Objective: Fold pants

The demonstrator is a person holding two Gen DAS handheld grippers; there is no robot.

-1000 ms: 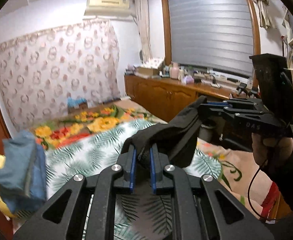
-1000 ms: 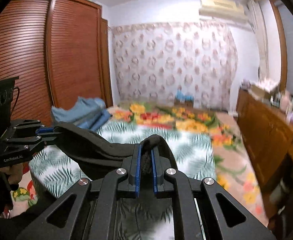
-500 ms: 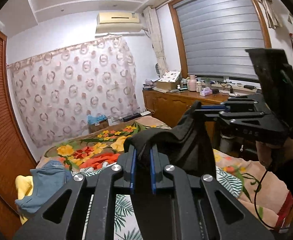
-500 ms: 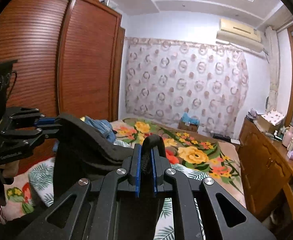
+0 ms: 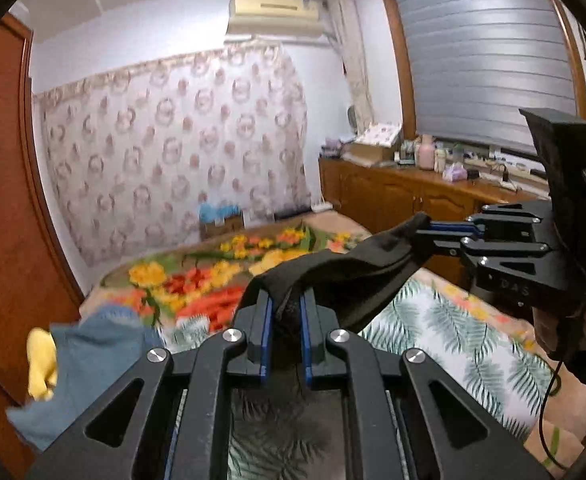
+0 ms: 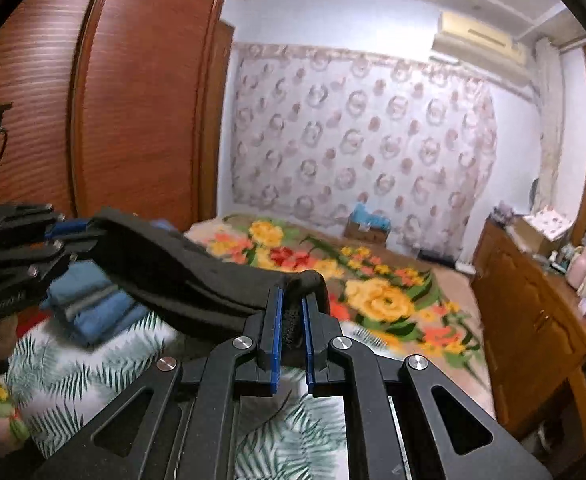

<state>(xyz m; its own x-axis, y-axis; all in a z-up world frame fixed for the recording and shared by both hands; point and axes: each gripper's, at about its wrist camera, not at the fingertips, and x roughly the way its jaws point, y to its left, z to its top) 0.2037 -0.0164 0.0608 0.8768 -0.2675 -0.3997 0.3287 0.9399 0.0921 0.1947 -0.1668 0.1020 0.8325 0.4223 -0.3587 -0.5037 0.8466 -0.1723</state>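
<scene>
1. Left claw (image 5: 284,322), blue pads clamped on a bunched edge of the black fabric pants (image 5: 345,276); right claw (image 6: 291,320) clamped on the other end.
2. The pants hang stretched between both, above the palm-leaf bedsheet (image 5: 453,328); "DAS" reads on the right claw's body.
3. Folded blue clothes (image 6: 93,304) lie at the bed's left edge; open bed beyond.

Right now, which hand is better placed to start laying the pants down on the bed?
Neither clearly: the left gripper and right gripper both clamp the black pants, stretched between them above the bed.
</scene>
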